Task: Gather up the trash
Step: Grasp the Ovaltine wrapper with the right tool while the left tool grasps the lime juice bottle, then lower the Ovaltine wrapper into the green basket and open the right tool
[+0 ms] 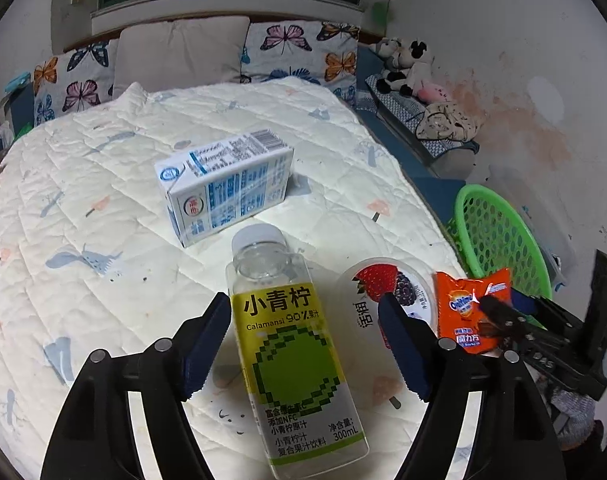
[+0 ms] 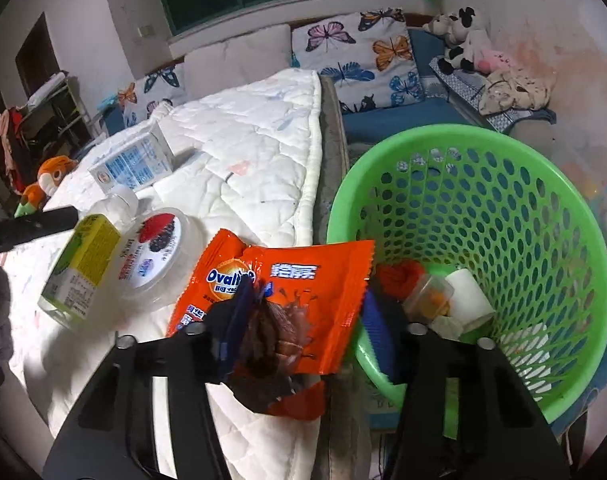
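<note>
On the white quilt (image 1: 83,184) lies a clear juice bottle (image 1: 287,340) with a yellow-green label and a white cap. My left gripper (image 1: 303,308) is open astride it; the left pad sits close to the label and the right pad stands well clear. To the bottle's right is a round berry yogurt cup (image 1: 387,284). A blue-and-white milk carton (image 1: 227,188) lies farther back. My right gripper (image 2: 307,320) is shut on a crumpled orange Ovaltine wrapper (image 2: 303,280) at the quilt's edge, beside the green basket (image 2: 343,200).
The green basket (image 1: 463,208) stands on the floor off the bed's right edge and holds several scraps, among them a white roll (image 2: 467,292). Butterfly pillows (image 1: 299,52) line the bed's far end. Soft toys (image 1: 403,68) lie on a bench by the stained wall.
</note>
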Tool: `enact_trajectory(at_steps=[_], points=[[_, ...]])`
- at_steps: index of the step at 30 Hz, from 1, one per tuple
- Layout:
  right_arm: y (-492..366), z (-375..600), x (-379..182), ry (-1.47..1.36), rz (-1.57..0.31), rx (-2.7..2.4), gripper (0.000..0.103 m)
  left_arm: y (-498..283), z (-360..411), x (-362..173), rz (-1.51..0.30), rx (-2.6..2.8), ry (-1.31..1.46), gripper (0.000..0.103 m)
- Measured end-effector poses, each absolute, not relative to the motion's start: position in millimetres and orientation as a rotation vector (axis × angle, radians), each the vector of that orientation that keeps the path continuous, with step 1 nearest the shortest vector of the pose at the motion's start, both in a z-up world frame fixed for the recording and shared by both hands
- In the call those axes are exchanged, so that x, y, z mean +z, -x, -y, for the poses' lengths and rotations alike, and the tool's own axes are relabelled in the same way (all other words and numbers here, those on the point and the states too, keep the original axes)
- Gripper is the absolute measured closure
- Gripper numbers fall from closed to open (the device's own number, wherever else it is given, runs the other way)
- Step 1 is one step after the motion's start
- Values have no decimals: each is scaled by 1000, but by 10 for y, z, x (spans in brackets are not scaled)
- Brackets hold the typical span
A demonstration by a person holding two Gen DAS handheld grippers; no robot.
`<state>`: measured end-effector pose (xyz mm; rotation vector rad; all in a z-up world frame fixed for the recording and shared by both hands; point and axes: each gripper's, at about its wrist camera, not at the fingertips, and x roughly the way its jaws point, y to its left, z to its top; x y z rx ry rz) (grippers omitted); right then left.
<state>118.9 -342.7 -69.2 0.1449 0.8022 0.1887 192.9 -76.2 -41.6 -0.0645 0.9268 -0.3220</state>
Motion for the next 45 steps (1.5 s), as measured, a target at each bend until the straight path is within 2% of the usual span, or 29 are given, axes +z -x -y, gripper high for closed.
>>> enact_trajectory(at_steps=[8,11,17,21,31,45], points=[[-1045,3242,-594,-67,-756,209,64,-2022,776,-560,-970,-285,49,29],[-1017,3214,-563,-63,-745,218,74,-2029,754,-589,-977,-277,48,30],[-968,3236,-465,-83,-725,231,78,-2057,783,-621,-983,-272,39,36],[-924,3248,-362,-86,-698,229,78,-2076,762,-638,-982,-256,30,45],[-866,3503,-138,-128,-639,171,78,-1992,728,-517,-963,-287,66,47],[-926,4221,-253,-162,-650,-48,78,-1848,1141,115,-845,-448,56,47]])
